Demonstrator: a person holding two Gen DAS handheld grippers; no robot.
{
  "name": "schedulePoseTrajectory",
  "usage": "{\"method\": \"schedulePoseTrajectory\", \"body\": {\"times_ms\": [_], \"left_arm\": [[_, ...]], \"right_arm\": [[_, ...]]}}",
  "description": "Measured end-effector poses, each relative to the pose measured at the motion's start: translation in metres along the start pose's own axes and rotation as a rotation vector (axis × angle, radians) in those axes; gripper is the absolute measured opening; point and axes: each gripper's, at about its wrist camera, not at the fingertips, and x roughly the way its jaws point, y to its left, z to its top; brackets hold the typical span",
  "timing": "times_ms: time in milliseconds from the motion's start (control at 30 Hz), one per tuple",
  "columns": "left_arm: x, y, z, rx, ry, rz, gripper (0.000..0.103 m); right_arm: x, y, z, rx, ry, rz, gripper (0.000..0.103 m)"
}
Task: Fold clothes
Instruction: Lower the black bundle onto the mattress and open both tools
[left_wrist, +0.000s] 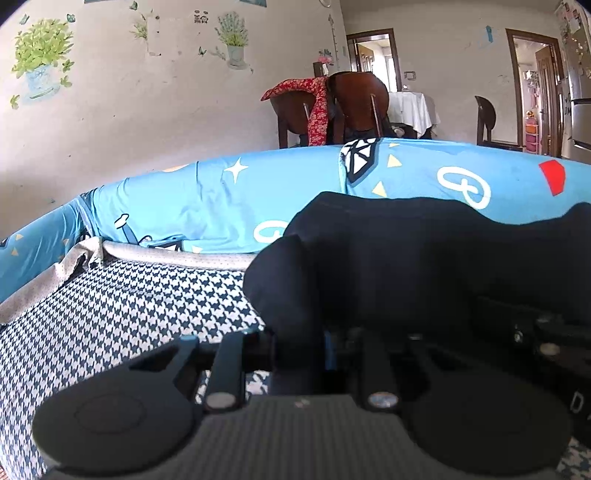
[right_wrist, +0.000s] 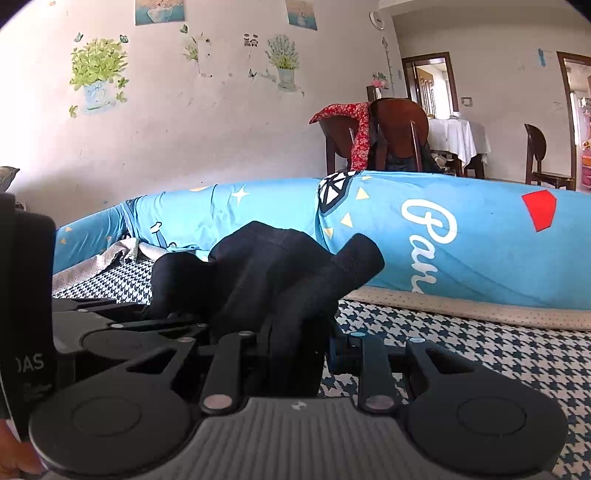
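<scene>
**Dark garment pinched by both grippers above the houndstooth bed cover**

Nearest the lenses, the left gripper (left_wrist: 299, 350) has its fingers closed on a fold of the dark navy cloth garment (left_wrist: 406, 258), which bunches up directly over and beyond them. The right gripper (right_wrist: 299, 343) likewise has its fingers clamped on the same garment (right_wrist: 258, 266), a rolled, tube-like end of it sticking up just right of the fingers. In the right wrist view the left gripper's black body sits close at the left, beside the garment.

Under the garment lies the blue-and-white houndstooth bed cover (left_wrist: 110, 314), with a beige dotted fabric edge (left_wrist: 177, 254) just behind it. Behind that edge runs a long bright blue padded bolster printed with white lettering and stars (left_wrist: 221, 206).

Beyond the bolster stand dark brown wooden chairs (left_wrist: 354, 107), one draped with a red patterned cloth (left_wrist: 317, 110), and a table under a white tablecloth (left_wrist: 413, 107). Farther back are a pale wall with potted-plant stickers (left_wrist: 40, 55) and brown-framed doorways (left_wrist: 532, 88).
</scene>
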Motion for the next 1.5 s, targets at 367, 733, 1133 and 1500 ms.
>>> {"method": "schedulePoseTrajectory", "body": {"times_ms": [367, 733, 1133, 1500], "left_arm": [[0.026, 0.012, -0.002, 0.008, 0.032, 0.033, 0.02], [0.064, 0.007, -0.016, 0.044, 0.108, 0.023, 0.021], [0.085, 0.019, -0.03, 0.018, 0.162, 0.08, 0.077], [0.095, 0.093, -0.024, -0.257, 0.219, 0.168, 0.086]], "right_arm": [[0.027, 0.007, -0.002, 0.01, 0.034, 0.021, 0.026], [0.059, 0.0, -0.014, 0.035, 0.113, 0.0, 0.026], [0.071, -0.024, -0.025, 0.076, 0.221, -0.115, 0.047], [0.044, -0.054, -0.001, 0.201, 0.144, -0.128, 0.048]]}}
